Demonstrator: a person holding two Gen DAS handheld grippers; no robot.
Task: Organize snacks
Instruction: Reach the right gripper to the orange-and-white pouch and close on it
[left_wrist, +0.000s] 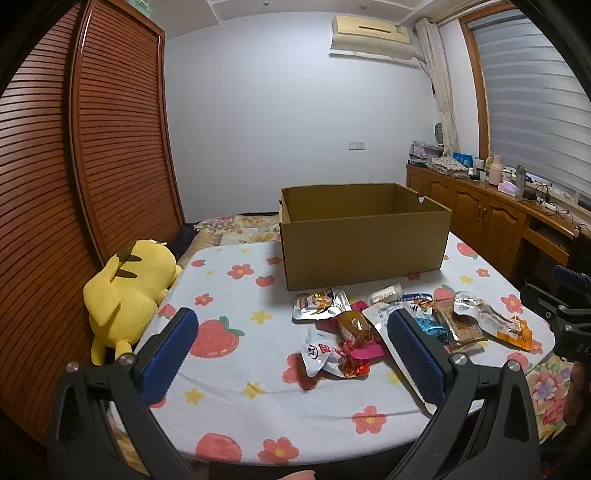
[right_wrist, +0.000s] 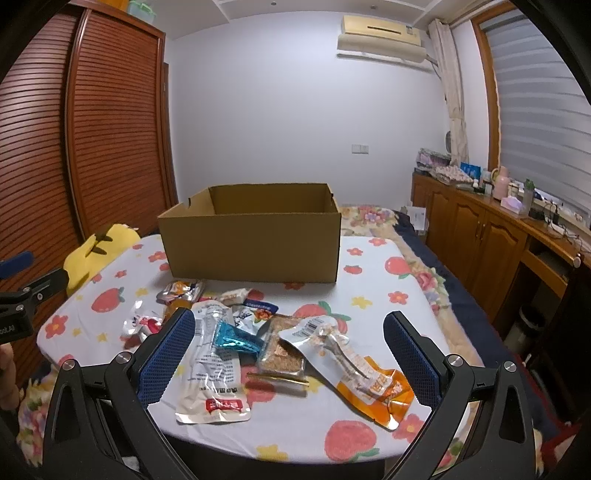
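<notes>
An open cardboard box (left_wrist: 364, 243) (right_wrist: 255, 247) stands at the back of the table. Before it lie several snack packets: a silver-and-orange pouch (left_wrist: 320, 303), a red-and-white packet (left_wrist: 327, 355), a long white pouch (right_wrist: 212, 365), a blue foil packet (right_wrist: 236, 341), a brown bar (right_wrist: 282, 354) and an orange-and-clear pouch (right_wrist: 364, 373). My left gripper (left_wrist: 291, 350) hangs open above the table's front edge, left of the pile. My right gripper (right_wrist: 290, 350) is open too, its fingers framing the white, blue, brown and orange packets. Neither holds anything.
A yellow plush toy (left_wrist: 129, 291) lies at the table's left edge against the slatted wardrobe (left_wrist: 74, 184). The strawberry-print cloth (left_wrist: 240, 402) covers the table. A bed (right_wrist: 417, 266) and a wooden cabinet (right_wrist: 480, 236) with clutter are on the right.
</notes>
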